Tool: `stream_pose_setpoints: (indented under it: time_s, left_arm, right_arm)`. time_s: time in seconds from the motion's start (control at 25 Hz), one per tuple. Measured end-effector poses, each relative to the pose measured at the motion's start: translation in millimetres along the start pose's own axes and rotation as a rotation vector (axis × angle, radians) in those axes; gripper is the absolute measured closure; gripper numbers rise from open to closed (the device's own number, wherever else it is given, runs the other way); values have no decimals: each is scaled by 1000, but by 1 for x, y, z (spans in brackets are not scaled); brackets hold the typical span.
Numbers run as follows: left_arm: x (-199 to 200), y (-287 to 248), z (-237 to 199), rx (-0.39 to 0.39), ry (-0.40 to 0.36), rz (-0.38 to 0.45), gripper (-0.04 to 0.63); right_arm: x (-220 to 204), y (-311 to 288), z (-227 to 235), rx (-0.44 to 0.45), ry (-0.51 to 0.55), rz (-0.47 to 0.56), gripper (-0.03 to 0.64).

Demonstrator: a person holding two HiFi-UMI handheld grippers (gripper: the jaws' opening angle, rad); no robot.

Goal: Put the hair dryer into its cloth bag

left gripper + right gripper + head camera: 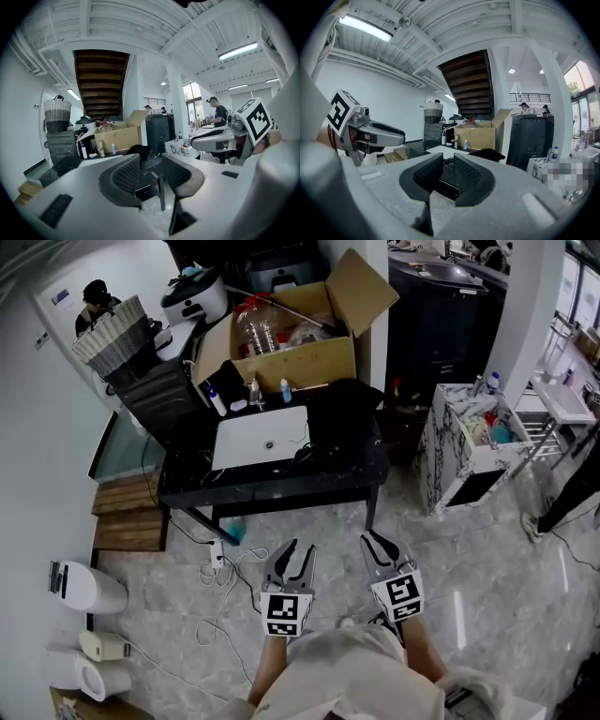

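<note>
The job has not started yet. The person stands on the floor, well apart from the black table (pixel 281 482), and holds both claws out in front, over the floor.

The left claw (pixel 293 549) has its two jaws almost together, with only a thin gap, and nothing is in that gap. The right claw (pixel 378 542) has its jaws close together too, and it holds nothing. The two claws are side by side and point toward the table.

On the table there is a white tray (pixel 261 437) in the middle. To the right of the tray lies a soft black cloth (pixel 347 411). I think this is the bag, and it looks flat, so it is likely empty. At the right edge of the tray there is a dark lump (pixel 302 455) with a thin cord. It may be the hair dryer, but it is too small to be sure. A big cardboard box (pixel 291 357) stands at the far side of the table.

So all the steps are left to do: get near the table, pick up the dryer, hold the bag open, and slide the dryer in.
</note>
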State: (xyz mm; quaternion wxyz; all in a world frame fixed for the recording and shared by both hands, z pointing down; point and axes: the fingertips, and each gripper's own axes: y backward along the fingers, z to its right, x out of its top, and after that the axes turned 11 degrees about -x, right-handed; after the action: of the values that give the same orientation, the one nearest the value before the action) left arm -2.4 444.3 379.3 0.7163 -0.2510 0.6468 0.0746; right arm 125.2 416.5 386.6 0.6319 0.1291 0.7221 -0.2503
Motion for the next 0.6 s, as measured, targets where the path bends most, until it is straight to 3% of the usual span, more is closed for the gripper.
stream_pose_setpoints:
  time_s: [0.6]
  left_arm:
    - [4, -34, -14, 4, 33, 2, 449]
  right_arm:
    - [0, -33, 17, 27, 3, -21, 555]
